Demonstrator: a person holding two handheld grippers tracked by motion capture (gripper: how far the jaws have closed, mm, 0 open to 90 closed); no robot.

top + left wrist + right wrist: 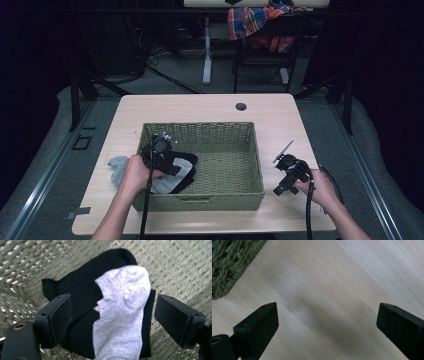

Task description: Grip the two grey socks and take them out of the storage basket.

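Note:
A green woven basket [200, 128] stands in the middle of the wooden table [280, 120]. In its left end lies a black sock [188, 159] [75, 285] with a light grey sock [172, 181] [122, 315] on top of it. My left gripper [165, 159] [112, 317] hangs just over these socks inside the basket, its jaws open on either side of them and its pads clear of the fabric. Right of the basket, my right gripper [281, 175] [327, 322] is held open over bare table with nothing between its jaws.
A pale blue-grey cloth [117, 168] lies on the table outside the basket's left wall, partly under my left hand. A cable hole [241, 106] is at the table's far edge. Behind the table stands a chair with a plaid cloth [252, 22].

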